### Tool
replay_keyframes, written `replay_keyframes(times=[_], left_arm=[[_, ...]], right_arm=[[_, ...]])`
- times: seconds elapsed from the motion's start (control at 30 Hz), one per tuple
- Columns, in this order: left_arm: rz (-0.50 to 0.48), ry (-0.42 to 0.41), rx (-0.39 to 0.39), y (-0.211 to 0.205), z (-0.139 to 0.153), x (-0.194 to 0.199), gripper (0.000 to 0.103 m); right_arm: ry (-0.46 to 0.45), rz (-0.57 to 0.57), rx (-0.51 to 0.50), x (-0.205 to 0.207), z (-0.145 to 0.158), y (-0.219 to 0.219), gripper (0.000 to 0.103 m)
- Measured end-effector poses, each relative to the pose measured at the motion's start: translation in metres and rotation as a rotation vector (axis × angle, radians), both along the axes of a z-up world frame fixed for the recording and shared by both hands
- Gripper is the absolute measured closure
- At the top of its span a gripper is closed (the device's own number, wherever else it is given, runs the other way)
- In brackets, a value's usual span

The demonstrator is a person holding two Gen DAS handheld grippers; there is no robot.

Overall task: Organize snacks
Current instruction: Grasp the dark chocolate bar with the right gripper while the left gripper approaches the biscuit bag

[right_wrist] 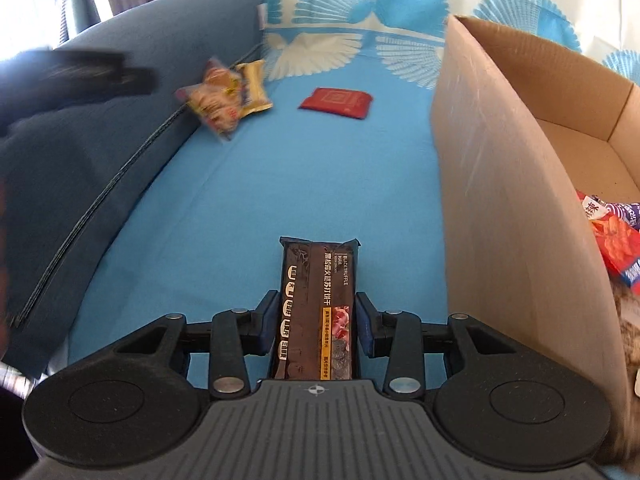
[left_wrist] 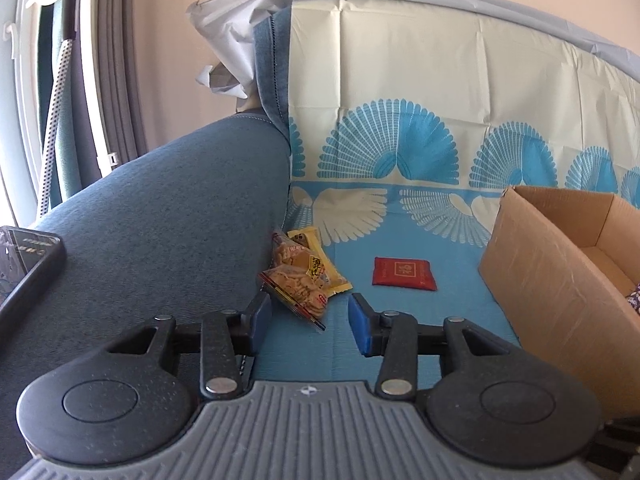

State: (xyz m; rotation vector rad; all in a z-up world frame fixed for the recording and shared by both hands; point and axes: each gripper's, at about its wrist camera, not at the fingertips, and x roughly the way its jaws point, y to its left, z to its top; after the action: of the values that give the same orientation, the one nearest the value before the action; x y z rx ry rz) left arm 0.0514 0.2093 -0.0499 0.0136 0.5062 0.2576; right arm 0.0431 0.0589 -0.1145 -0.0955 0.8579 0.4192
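Note:
In the left wrist view my left gripper (left_wrist: 310,322) is open, low over the blue cloth. A clear bag of biscuits (left_wrist: 298,284) lies against the sofa arm, its near corner reaching between the fingers, and the pads do not press on it. A yellow packet (left_wrist: 334,278) lies under and behind the bag. A flat red packet (left_wrist: 404,274) lies to its right. My right gripper (right_wrist: 316,322) is shut on a long dark brown cracker pack (right_wrist: 316,292), held lengthwise above the cloth. Left of it, further off, are the biscuit bag (right_wrist: 216,100) and red packet (right_wrist: 336,102).
An open cardboard box (right_wrist: 500,160) stands at the right with a red snack pack (right_wrist: 616,240) inside; the same box (left_wrist: 560,264) shows in the left view. The blue sofa arm (left_wrist: 160,220) bounds the left side and carries a phone (left_wrist: 28,264).

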Motion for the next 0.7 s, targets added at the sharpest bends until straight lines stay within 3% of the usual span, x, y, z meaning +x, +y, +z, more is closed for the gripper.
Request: replay_keyframes(times=[0.23,0.3,0.37,0.7], left_arm=[[0.024,0.035,0.082,-0.013,-0.021,0.029,0.049],[0.035,0.035,0.13,-0.017,-0.026,0.038,0.042],[0.059,0.038,0.168,-0.017,-0.03,0.046,0.028],[0.115,0.082,0.343,-0.026,-0.055,0.097,0.017]], right_arm=[[-0.002,-0.039,0.029,0.008,-0.008,0.001,0.062],[-0.003,-0.036,0.025,0.01,-0.009,0.001,0.062],[0.0,-0.031,0.021,0.013,-0.01,0.002,0.062],[-0.024,-0.018,-0.057,0.011,-0.011,0.01,0.061]])
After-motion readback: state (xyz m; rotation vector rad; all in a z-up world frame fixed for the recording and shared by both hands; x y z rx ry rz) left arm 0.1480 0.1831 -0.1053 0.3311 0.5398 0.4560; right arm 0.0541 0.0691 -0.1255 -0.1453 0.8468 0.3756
